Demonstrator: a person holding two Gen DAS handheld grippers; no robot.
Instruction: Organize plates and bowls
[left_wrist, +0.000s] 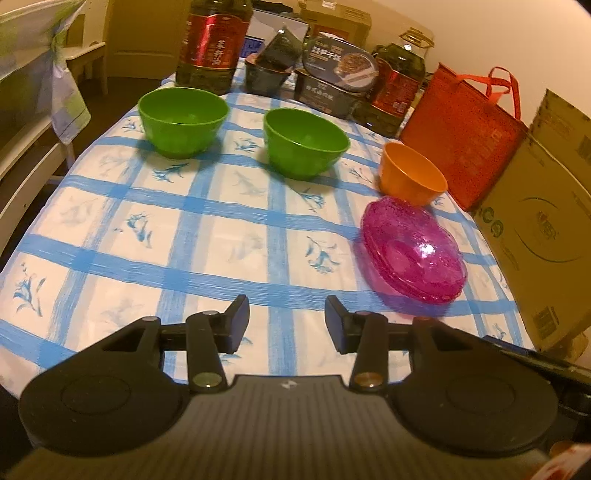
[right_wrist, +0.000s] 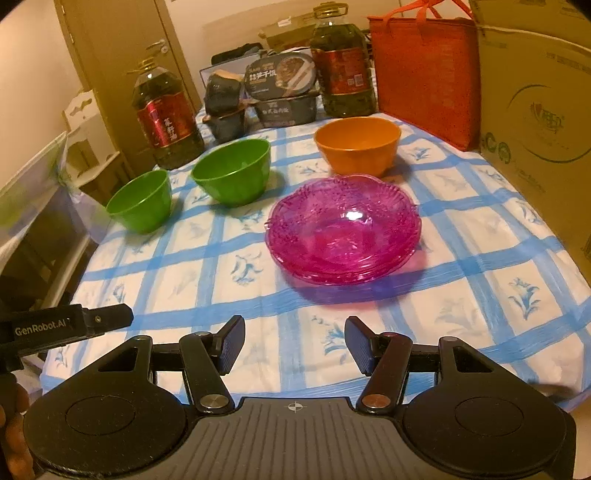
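Both grippers, left (left_wrist: 286, 321) and right (right_wrist: 294, 345), hung with jaws apart and empty at the surface's (left_wrist: 207, 258) near edge; nesting the green bowls (left_wrist: 183, 120) called for gripping one rim squarely.

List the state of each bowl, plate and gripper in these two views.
Left green bowl: upright, empty, standing alone.
Right green bowl: upright, empty, standing alone.
Orange bowl: upright, empty, just behind the plates.
Pink glass plates: stacked, upright, nothing on top.
Left gripper: jaws open, holding nothing.
Right gripper: jaws open, holding nothing.
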